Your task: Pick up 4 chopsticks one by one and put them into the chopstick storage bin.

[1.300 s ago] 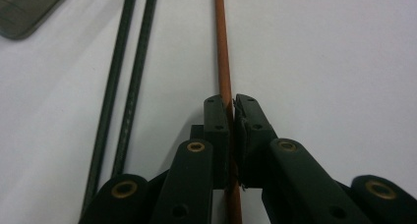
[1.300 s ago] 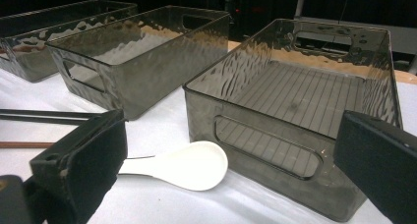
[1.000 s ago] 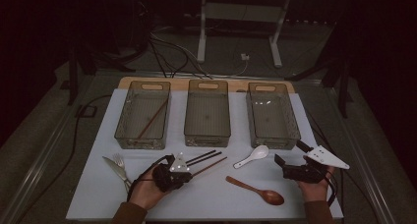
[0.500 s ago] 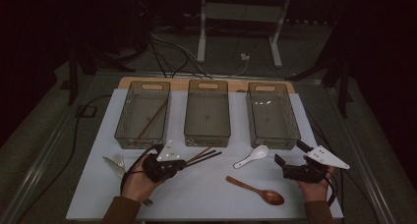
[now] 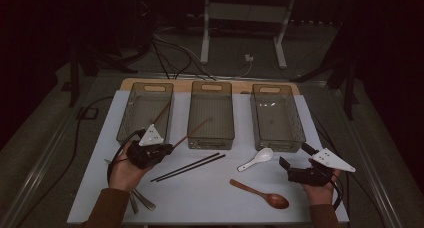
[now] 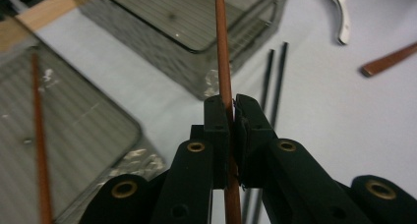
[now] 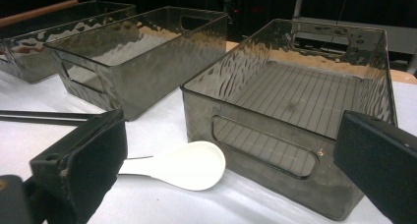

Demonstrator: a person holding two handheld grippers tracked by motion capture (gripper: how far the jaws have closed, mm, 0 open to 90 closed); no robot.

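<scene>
My left gripper (image 5: 159, 149) is shut on a reddish-brown chopstick (image 5: 192, 132), which slants up and right over the front of the middle bin (image 5: 212, 138). In the left gripper view the chopstick (image 6: 222, 47) runs straight up from the closed jaws of the left gripper (image 6: 231, 106). A second brown chopstick (image 5: 161, 113) lies in the left bin (image 5: 131, 119). My right gripper (image 5: 296, 169) is held open at the right front, facing the white spoon (image 7: 182, 165) and the empty right bin (image 7: 275, 150).
Two black chopsticks (image 5: 189, 167) lie on the white table (image 5: 210, 198) in front of the middle bin. A wooden spoon (image 5: 261, 193) lies near the front, with the white spoon (image 5: 256, 159) behind it. Metal cutlery (image 5: 139, 201) lies under the left forearm.
My left gripper has moved left and away from the black chopsticks, carrying the brown chopstick up toward the bins. The right gripper has stayed still.
</scene>
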